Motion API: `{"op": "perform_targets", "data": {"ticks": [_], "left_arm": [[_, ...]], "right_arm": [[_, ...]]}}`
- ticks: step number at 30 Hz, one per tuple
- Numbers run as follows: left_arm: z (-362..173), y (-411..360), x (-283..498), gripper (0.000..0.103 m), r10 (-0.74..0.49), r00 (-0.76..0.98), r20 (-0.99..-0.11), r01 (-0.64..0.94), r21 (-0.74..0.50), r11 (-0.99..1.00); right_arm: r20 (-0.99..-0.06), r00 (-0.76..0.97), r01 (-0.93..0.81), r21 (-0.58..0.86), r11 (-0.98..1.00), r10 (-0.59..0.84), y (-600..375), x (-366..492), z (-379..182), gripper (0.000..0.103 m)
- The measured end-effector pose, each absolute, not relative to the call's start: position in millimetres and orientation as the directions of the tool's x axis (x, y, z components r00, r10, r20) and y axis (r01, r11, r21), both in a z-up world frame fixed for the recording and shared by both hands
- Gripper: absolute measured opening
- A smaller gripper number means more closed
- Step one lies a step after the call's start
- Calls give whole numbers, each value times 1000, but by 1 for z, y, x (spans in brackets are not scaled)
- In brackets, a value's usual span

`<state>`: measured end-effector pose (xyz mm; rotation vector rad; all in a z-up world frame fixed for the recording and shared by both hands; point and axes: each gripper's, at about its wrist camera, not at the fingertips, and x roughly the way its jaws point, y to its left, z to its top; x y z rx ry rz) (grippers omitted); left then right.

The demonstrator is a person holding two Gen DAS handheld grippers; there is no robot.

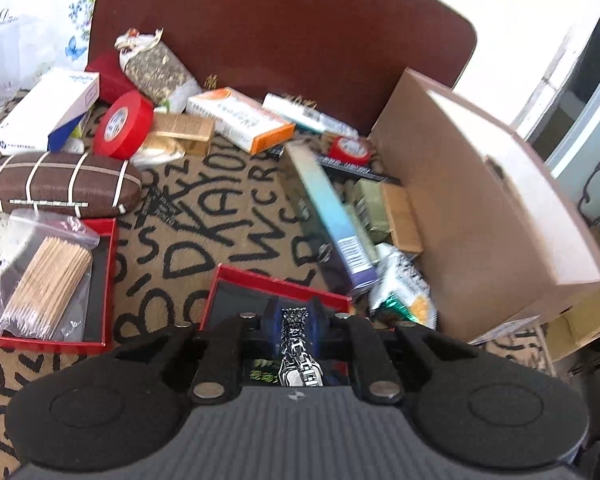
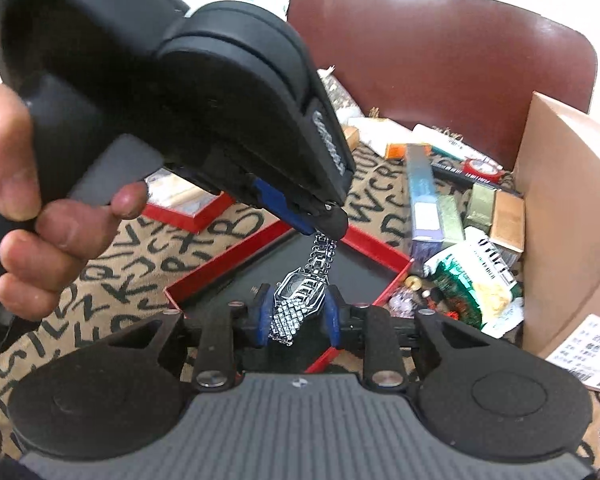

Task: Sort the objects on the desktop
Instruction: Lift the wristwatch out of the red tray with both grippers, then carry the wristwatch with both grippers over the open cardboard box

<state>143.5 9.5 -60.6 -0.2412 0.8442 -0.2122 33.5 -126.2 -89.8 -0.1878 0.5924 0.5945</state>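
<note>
Hanging over the open red box (image 2: 364, 240), a metal wristwatch (image 2: 300, 292) is the item in hand; the step, by my judgement, is lowering it onto the box's dark lining.

Left gripper (image 2: 324, 220): clenched on the upper end of the watch bracelet, above the red box. In the right wrist view it reaches in from the upper left, pointing steeply downward, with the person's hand (image 2: 32, 184) wrapped around its grip. Its own camera shows the bracelet (image 1: 296, 344) pinched between its blue pads.

Right gripper (image 2: 298, 312): level and low, at the near edge of the red box. Its blue fingers (image 2: 262, 316) flank the watch case and the mesh strap below it. Whether the pads actually press the watch cannot be told (a narrow gap appears on each side), so I record its state as undetermined.

The watch hangs upright, case above the near half of the red box, not resting on the lining.

Next move, as assessed: bring the watch down flat inside the red box, keeping the loose strap within the rim, then release.

A cardboard carton (image 2: 560, 208) stands to the right of the red box, with snack packets (image 2: 472, 280) between them. A second red box (image 1: 100, 280) holding a bag of toothpicks (image 1: 48, 280) lies to the left.
</note>
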Motion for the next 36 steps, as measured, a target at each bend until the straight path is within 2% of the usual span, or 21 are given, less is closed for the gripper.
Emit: {"op": "perform_targets", "data": {"ticks": [7,8,9,12,14,19,23,24,26,30,32,36], "left_arm": [[-23,0,135,13,-312,698,-645,140,-304,942],[-17,-2,135,4,-319,704,-635,150,-305,940],[-11,-5,135,0,-327,710,-624,164,-305,938],[6,-14,136,0,-361,713,-601,198,-321,926],[16,-22,138,0,-363,720,-591,219,-303,927],[26,-36,137,0,-377,733,-567,249,-293,923],[7,-29,139,0,-347,709,-613,202,-294,934],[-2,-27,141,2,-331,696,-637,185,-286,940],[-22,-21,145,11,-323,654,-684,155,-296,942],[-61,-13,155,23,-328,566,-756,108,-326,939],[-75,-10,160,34,-335,537,-774,84,-346,934],[-94,-8,167,41,-399,488,-777,37,-438,898]], "right_arm": [[-501,719,-559,-3,829,483,-141,46,-67,26],[-488,727,-556,-5,831,483,-143,46,-63,26],[-476,734,-553,-6,833,484,-146,46,-59,26],[-445,756,-540,-10,841,480,-155,48,-46,24],[-421,775,-525,-12,851,471,-161,48,-38,0],[-403,797,-501,-24,865,450,-176,52,-27,0],[-444,776,-516,-38,855,449,-177,49,-42,0],[-463,765,-523,-37,852,449,-175,50,-47,3],[-493,747,-530,-39,847,445,-170,51,-60,41],[-531,734,-538,-75,840,423,-158,56,-80,43],[-546,719,-549,-67,833,430,-157,62,-86,44],[-563,704,-539,-26,842,434,-162,75,-93,44]]}}
